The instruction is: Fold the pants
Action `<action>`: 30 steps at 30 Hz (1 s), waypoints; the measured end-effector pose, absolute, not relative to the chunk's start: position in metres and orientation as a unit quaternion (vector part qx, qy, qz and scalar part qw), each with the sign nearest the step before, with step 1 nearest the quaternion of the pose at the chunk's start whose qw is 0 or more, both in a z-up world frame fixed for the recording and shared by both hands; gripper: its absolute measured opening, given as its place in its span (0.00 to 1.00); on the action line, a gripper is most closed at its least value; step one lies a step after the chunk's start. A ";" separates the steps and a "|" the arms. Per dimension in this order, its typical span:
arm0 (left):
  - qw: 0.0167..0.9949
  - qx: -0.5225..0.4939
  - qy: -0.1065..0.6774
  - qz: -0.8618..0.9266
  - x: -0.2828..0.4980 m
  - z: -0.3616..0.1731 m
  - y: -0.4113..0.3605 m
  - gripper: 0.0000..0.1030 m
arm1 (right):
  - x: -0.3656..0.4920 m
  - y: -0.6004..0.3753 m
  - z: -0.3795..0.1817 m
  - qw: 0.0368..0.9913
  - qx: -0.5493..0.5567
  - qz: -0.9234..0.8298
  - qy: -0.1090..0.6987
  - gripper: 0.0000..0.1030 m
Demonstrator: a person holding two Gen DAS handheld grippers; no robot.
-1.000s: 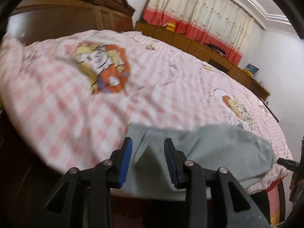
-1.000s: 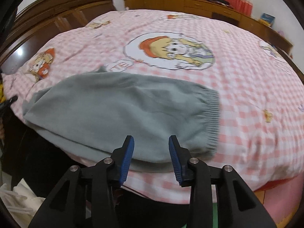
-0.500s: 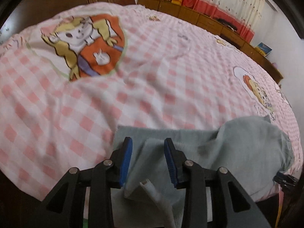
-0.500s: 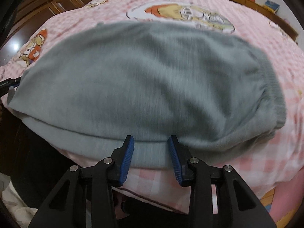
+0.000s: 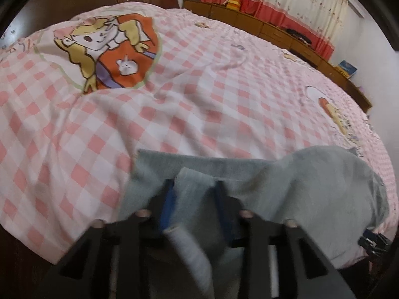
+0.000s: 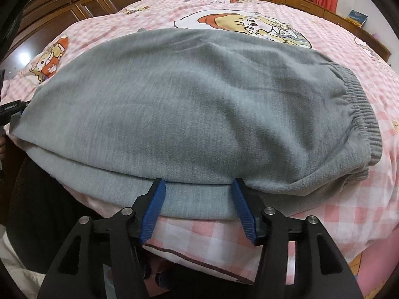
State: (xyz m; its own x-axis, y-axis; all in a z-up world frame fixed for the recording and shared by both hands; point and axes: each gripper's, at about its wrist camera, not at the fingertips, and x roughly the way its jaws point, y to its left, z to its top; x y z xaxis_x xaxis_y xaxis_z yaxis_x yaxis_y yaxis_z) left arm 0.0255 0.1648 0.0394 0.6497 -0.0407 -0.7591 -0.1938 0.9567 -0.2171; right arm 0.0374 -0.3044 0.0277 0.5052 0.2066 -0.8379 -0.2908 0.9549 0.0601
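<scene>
Pink checked bedding (image 5: 189, 104) fills both my views, with the grey pants (image 6: 189, 104) folded lengthwise along its near edge, waistband to my right. Cross-folds are still to do, I judge. My left claw (image 5: 193, 194) is closing on a bunched pant end; a second ago it gaped. My right claw (image 6: 198, 194) is opening, astride the near edge, gripping nothing.
</scene>
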 end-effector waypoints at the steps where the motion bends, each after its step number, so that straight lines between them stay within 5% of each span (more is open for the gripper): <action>1: 0.898 -0.143 0.414 0.038 0.023 0.041 0.164 0.09 | 0.037 -0.304 0.028 0.866 -0.044 0.143 0.476 0.55; 13: 0.909 -0.112 0.389 0.101 0.009 0.045 0.204 0.07 | 0.036 -0.303 0.030 0.864 -0.039 0.134 0.483 0.55; 16: 0.899 -0.116 0.406 0.114 0.009 0.035 0.212 0.18 | 0.035 -0.303 0.030 0.863 -0.038 0.135 0.485 0.55; 22: 0.900 -0.110 0.406 0.112 -0.010 0.054 0.211 0.21 | 0.027 -0.305 0.035 0.860 -0.011 0.148 0.487 0.55; 26: 0.908 -0.105 0.394 0.095 -0.027 0.069 0.193 0.38 | 0.020 -0.315 0.042 0.861 0.015 0.149 0.486 0.55; 30: 0.910 -0.106 0.394 0.070 -0.031 0.071 0.174 0.38 | 0.011 -0.339 0.053 0.869 0.043 0.135 0.474 0.55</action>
